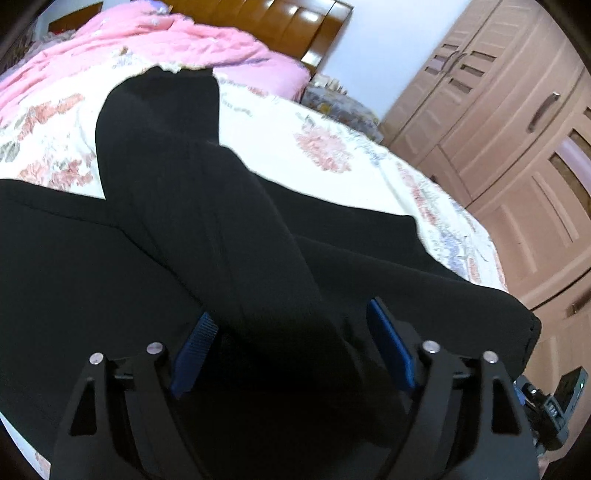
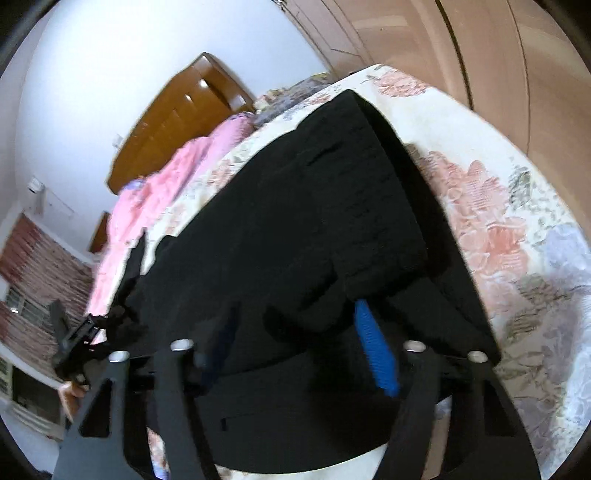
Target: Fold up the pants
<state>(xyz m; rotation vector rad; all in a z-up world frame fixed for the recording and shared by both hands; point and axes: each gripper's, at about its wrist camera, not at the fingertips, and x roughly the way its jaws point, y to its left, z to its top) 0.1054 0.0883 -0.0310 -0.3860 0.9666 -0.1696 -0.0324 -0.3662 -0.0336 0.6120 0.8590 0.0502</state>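
Black pants [image 1: 192,221] lie on a floral bed sheet [image 1: 332,147], one leg stretching away toward the pink quilt. My left gripper [image 1: 291,332] is open, its blue pads [image 1: 195,343] on either side of a raised fold of the black cloth. In the right wrist view the pants [image 2: 314,221] lie folded over on themselves, waist end near the bed's far edge. My right gripper [image 2: 295,332] is open, its blue pad [image 2: 373,343] beside a lifted edge of the cloth. The left gripper [image 2: 79,343] shows at the left.
A pink quilt [image 1: 129,40] lies by the brown headboard [image 1: 277,18]. A tan wardrobe [image 1: 498,129] stands close to the bed's right side. The floral sheet [image 2: 498,221] reaches the bed edge near the wardrobe doors [image 2: 461,44].
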